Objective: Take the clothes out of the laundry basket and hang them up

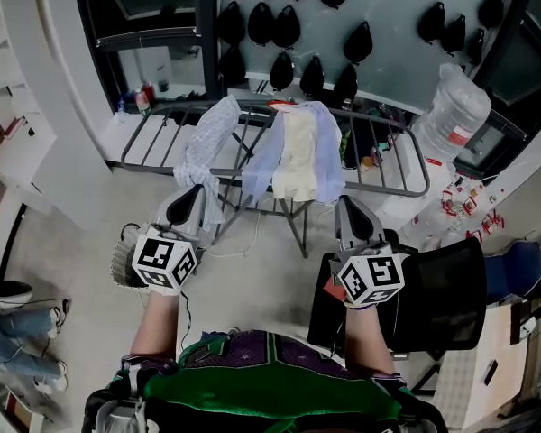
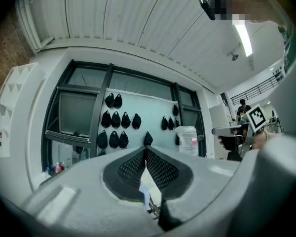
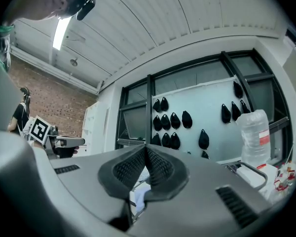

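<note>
My left tool (image 1: pixel 195 193) is closed, its pads pressed together with nothing between them. My right tool (image 1: pixel 346 207) is closed and empty in the same way. Both point level toward the drying rack (image 1: pixel 398 168) just ahead of their tips. A patterned cloth (image 1: pixel 204 141) hangs over the rack straight ahead of the left tool. A light blue shirt (image 1: pixel 326 156) with a cream cloth (image 1: pixel 298 162) against it hangs ahead between the two tools, nearer the right one. The laundry basket (image 1: pixel 119 262) sits on the floor below the left tool, to its outer side. A black chair (image 1: pixel 444 300) stands beside the right tool, on its outer side.
</note>
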